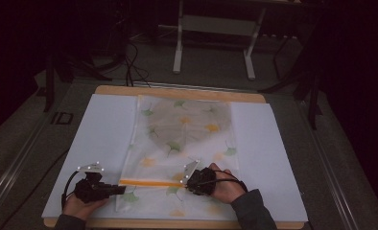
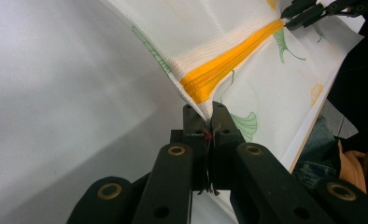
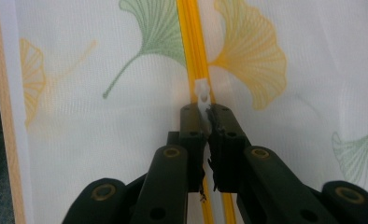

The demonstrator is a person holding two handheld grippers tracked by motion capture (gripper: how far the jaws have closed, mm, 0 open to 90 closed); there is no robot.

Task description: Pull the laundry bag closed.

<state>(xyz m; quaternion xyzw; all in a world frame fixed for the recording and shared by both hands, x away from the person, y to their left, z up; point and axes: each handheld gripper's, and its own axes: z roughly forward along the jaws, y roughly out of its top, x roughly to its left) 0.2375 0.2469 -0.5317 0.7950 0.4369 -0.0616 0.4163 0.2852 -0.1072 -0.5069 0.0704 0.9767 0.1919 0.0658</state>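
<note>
the left gripper (image 2: pixel 209 122) pinches the bag (image 1: pixel 187 129) edge by the orange zipper (image 2: pixel 224 67), the right gripper (image 3: pixel 205 122) clamps the white slider (image 3: pixel 202 95), so i think the next move is a steady pull along the track.

Setting: a dim recording lab or studio, not a home. A light wooden-edged table (image 1: pixel 187 91) covered by a white sheet (image 1: pixel 100 139) stands on grey carpeted floor (image 1: pixel 216 67). Beyond the table's far edge stands a white metal frame stand (image 1: pixel 215 43). Black cables (image 1: pixel 132 62) trail over the floor at the far left corner, near dark stand legs (image 1: pixel 88 64). Surroundings unlit.
</note>
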